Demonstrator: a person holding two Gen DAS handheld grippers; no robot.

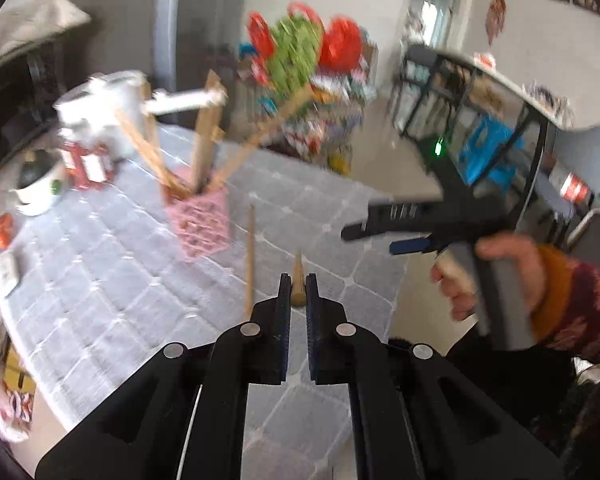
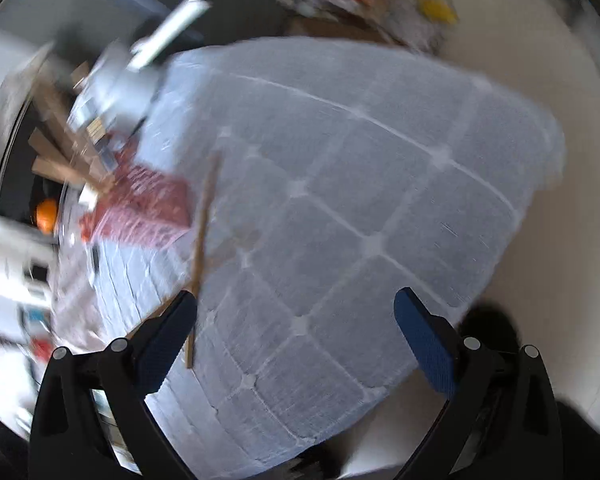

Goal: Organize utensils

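Your left gripper (image 1: pixel 298 294) clamped on a wooden utensil handle (image 1: pixel 299 284), right gripper (image 2: pixel 296 316) spread wide above the quilted tablecloth (image 2: pixel 340 200), pink utensil basket (image 1: pixel 202 226) mid-table.

Left gripper (image 1: pixel 298 292): black arms, silver rivets, blue-padded fingers (image 1: pixel 284 312). Hand (image 1: pixel 496 276): dark-red patterned sleeve, orange cuff.

No words or numbers can be read in either view. Both views are too blurry. The red and white packets (image 1: pixel 86 164) at about ten o'clock in the left wrist view may have print, but it is just a smear.
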